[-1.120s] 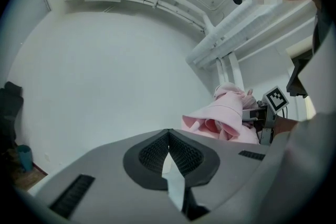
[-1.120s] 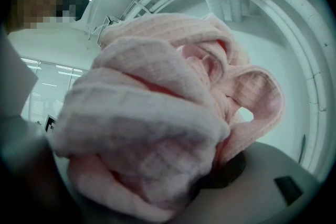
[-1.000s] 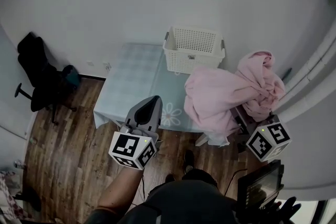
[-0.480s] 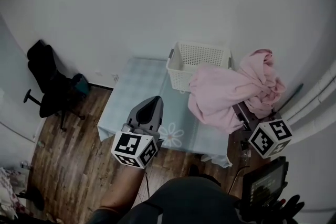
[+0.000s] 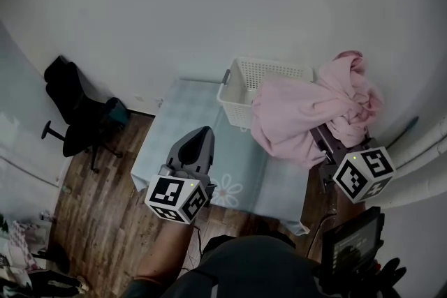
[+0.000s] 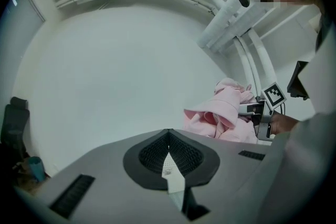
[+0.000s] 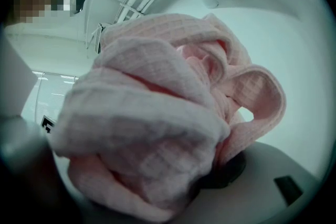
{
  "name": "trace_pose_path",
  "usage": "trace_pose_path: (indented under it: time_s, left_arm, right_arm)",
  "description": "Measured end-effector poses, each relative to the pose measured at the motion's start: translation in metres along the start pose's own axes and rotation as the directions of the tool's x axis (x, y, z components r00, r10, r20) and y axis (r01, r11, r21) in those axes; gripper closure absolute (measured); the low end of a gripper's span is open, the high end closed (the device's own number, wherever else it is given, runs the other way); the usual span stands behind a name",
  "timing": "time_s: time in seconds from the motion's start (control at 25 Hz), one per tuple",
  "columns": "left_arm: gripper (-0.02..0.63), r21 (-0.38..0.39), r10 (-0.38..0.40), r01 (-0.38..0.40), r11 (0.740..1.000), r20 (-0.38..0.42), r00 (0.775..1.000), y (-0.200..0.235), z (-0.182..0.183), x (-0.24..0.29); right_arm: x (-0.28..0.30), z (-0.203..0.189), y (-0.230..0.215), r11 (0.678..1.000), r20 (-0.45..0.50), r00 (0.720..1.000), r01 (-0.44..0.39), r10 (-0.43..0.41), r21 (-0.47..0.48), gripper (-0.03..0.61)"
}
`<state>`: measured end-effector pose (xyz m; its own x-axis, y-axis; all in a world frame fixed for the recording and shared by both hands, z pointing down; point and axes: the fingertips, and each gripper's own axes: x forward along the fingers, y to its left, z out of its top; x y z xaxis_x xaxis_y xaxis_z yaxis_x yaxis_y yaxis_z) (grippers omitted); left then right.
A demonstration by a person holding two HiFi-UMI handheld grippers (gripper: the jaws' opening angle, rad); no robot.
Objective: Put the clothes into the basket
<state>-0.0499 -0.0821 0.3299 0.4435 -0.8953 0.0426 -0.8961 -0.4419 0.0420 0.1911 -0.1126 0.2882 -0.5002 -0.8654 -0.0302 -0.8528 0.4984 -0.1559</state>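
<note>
A big pink waffle-knit garment [image 5: 300, 115] hangs in a bunch from my right gripper [image 5: 323, 143], which is shut on it; the cloth hides the fingertips. In the right gripper view the garment [image 7: 157, 113] fills nearly the whole frame. Its lower folds hang over the right side of the white slotted basket [image 5: 241, 91], which stands at the far end of the pale blue table [image 5: 181, 115]. My left gripper [image 5: 204, 130] is raised over the table's near part, shut and holding nothing. In the left gripper view my left gripper [image 6: 168, 135] points at the wall, with the garment [image 6: 220, 118] to its right.
A black office chair [image 5: 73, 108] and a teal bin [image 5: 117, 110] stand on the wooden floor left of the table. White pipes [image 5: 419, 164] run along the wall at the right. A dark screen [image 5: 353, 241] sits near my right side.
The pink garment has risen off the table's right edge and moved toward the basket, now overlapping it. The left gripper has stayed where it was.
</note>
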Motion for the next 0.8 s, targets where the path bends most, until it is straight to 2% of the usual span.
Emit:
trace_pose_path:
  time_s: [0.4,0.64,0.8]
  left_arm:
    - [0.604,-0.004,-0.016,0.016,1.000,-0.012,1.000,0.015,0.031,0.011]
    - [0.604,-0.014,-0.049,0.049,0.999,0.000,0.999,0.084,0.037,0.057]
    - [0.604,-0.008,-0.077,0.077,0.997,0.017,0.997,0.079,0.034,0.066]
  right_arm:
    - [0.023,0.038,-0.013,0.998,0.011,0.998,0.056,-0.056,0.020,0.238]
    - [0.100,0.026,-0.011,0.994,-0.034,0.994,0.106,-0.106,-0.007,0.238]
    - [0.103,0.019,-0.019,0.993,-0.042,0.993,0.110,-0.111,-0.033,0.238]
